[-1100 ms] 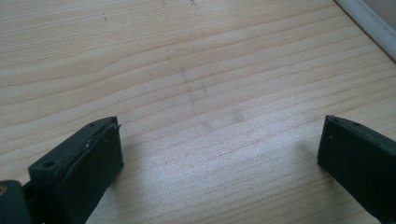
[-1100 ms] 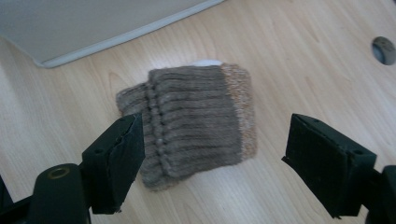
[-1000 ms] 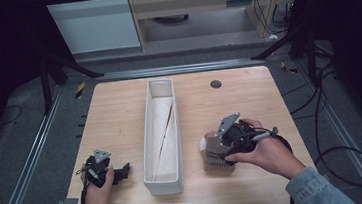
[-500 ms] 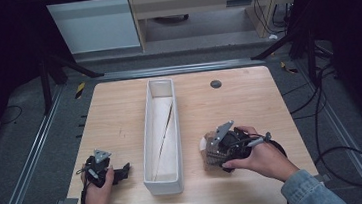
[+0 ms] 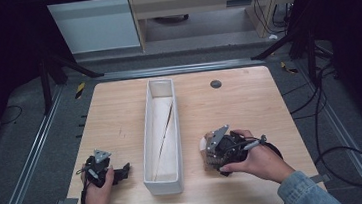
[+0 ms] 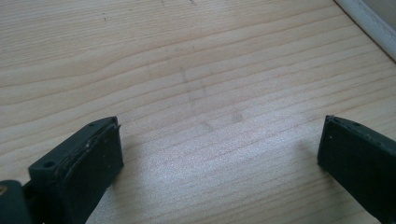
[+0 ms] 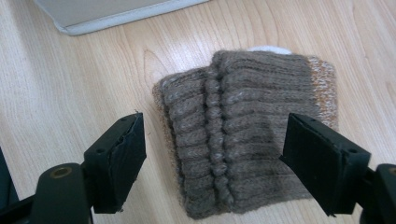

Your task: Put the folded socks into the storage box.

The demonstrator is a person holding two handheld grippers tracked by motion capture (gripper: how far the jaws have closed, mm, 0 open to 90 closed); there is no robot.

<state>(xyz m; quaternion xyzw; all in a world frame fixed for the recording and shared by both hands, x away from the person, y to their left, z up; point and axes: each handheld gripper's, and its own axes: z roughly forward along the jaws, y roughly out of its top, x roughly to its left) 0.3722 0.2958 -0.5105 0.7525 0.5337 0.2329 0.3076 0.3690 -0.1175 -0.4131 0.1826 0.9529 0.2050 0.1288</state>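
Note:
A folded brown ribbed knit piece (image 7: 243, 126), with a white bit showing at its far edge, lies on the wooden table to the right of the tray. My right gripper (image 7: 215, 140) hovers just over it, open. The left pad stands clear of the knit's edge and the right pad sits over its right side. From above, the knit piece (image 5: 208, 160) peeks out under the right gripper (image 5: 213, 151) and the hand holding it. My left gripper (image 5: 123, 171) rests at the table's near left, open, with bare wood between its jaws in the left gripper view (image 6: 219, 140).
A long white tray (image 5: 164, 186) runs down the middle of the table between the two hands; its corner shows in both gripper views (image 6: 369, 23) (image 7: 107, 14). A small dark disc (image 5: 216, 84) lies at the far right. Cables trail off the right side.
The right hand has sunk toward the table and drifted slightly nearer, bringing its gripper low over the knit piece. The left hand has not moved.

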